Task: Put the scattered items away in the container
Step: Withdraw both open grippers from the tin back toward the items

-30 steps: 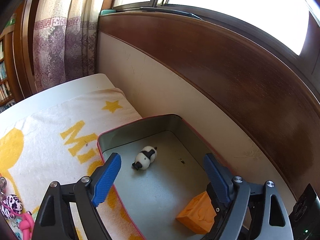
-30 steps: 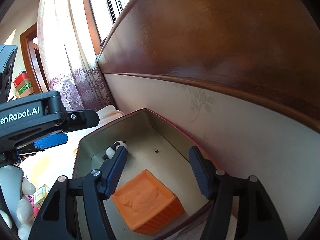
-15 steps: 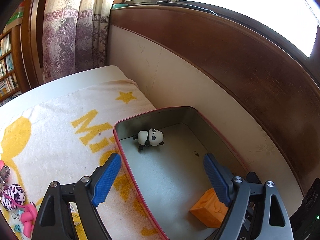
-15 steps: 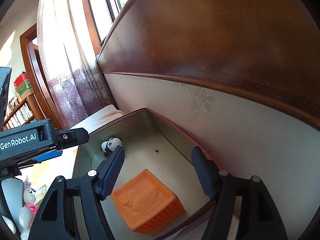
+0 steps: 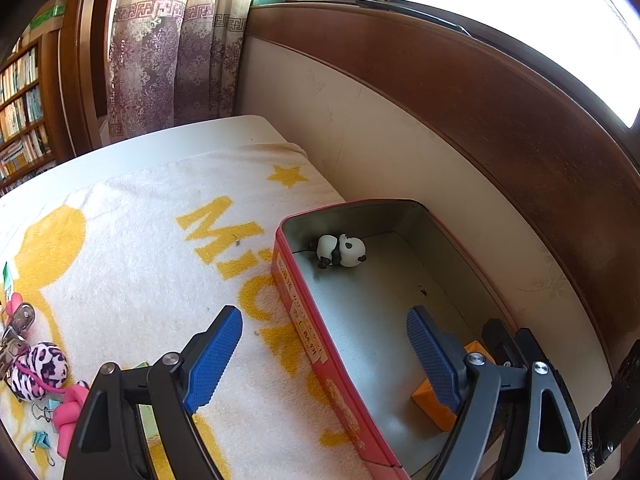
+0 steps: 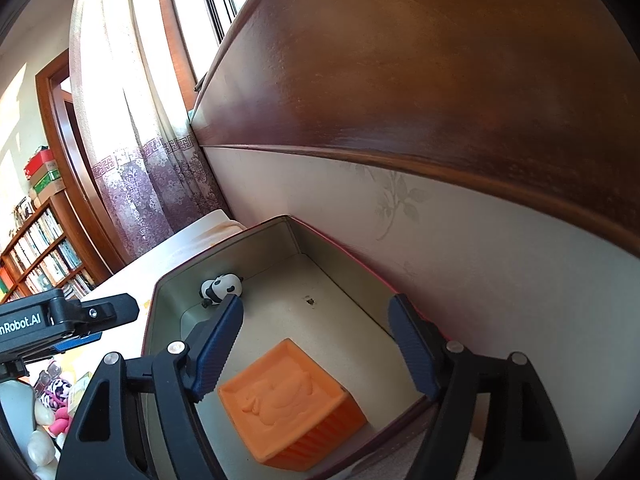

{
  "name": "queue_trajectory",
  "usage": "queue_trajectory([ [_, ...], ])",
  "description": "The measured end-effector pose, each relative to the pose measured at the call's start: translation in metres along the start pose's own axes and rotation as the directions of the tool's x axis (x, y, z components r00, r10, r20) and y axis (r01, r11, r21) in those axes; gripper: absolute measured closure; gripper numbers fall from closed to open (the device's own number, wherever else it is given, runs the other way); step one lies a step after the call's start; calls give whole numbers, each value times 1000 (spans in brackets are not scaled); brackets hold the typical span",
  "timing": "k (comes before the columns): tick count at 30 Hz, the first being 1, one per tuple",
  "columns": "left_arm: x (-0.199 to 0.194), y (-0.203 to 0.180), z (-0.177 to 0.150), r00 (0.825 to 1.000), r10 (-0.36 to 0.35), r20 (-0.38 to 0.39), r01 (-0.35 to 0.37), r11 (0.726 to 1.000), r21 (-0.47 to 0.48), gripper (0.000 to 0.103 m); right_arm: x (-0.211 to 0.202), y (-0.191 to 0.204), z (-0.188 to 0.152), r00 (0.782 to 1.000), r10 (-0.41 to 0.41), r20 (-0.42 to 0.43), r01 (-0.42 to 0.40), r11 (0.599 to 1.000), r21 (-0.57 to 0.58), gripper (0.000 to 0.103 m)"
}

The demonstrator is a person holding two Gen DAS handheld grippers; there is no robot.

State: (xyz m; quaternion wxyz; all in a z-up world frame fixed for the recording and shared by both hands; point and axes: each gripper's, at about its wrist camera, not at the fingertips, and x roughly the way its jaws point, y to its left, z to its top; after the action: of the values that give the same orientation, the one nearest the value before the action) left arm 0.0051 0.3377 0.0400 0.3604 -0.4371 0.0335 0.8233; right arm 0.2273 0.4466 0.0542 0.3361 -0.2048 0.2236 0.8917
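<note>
A red tin with a grey inside [image 5: 296, 304] [image 6: 256, 240] stands on a yellow-and-white towel [image 5: 132, 248] against the wall. Inside lie a small panda figure [image 5: 341, 251] [image 6: 221, 287] at the far end and an orange block [image 6: 292, 404] [image 5: 434, 402] at the near end. My left gripper [image 5: 324, 360] is open and empty, above the tin's left wall. My right gripper [image 6: 320, 348] is open and empty, above the orange block. A pink leopard-print ball [image 5: 39, 365], a pink toy [image 5: 70, 410], binder clips [image 5: 40, 440] and metal clips [image 5: 18, 322] lie on the towel at the far left.
A wood-panelled wall [image 5: 480, 128] runs right behind the tin. Curtains [image 5: 168, 48] and a bookshelf [image 5: 20, 108] stand at the far end. My left gripper's body [image 6: 48, 320] shows at the left of the right wrist view, with white figurines [image 6: 36, 440] below it.
My left gripper has pulled back and to the left from over the tin's inside to over its left wall. The panda rolled toward the far end. The right gripper barely moved.
</note>
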Motion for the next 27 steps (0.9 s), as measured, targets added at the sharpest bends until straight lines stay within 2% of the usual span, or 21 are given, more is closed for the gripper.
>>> queue_trajectory([
  [15, -21, 43, -9, 1000, 31, 8, -30, 998, -50, 17, 2, -3, 1, 1000, -10, 5, 10, 1000, 8, 24],
  [21, -42, 73, -14, 998, 59, 35, -56, 994, -96, 17, 1, -5, 2, 1000, -14, 15, 14, 1000, 17, 24],
  [27, -68, 119, -26, 993, 100, 55, -89, 981, -172, 17, -1, -5, 2, 999, -21, 28, 21, 1000, 18, 24],
])
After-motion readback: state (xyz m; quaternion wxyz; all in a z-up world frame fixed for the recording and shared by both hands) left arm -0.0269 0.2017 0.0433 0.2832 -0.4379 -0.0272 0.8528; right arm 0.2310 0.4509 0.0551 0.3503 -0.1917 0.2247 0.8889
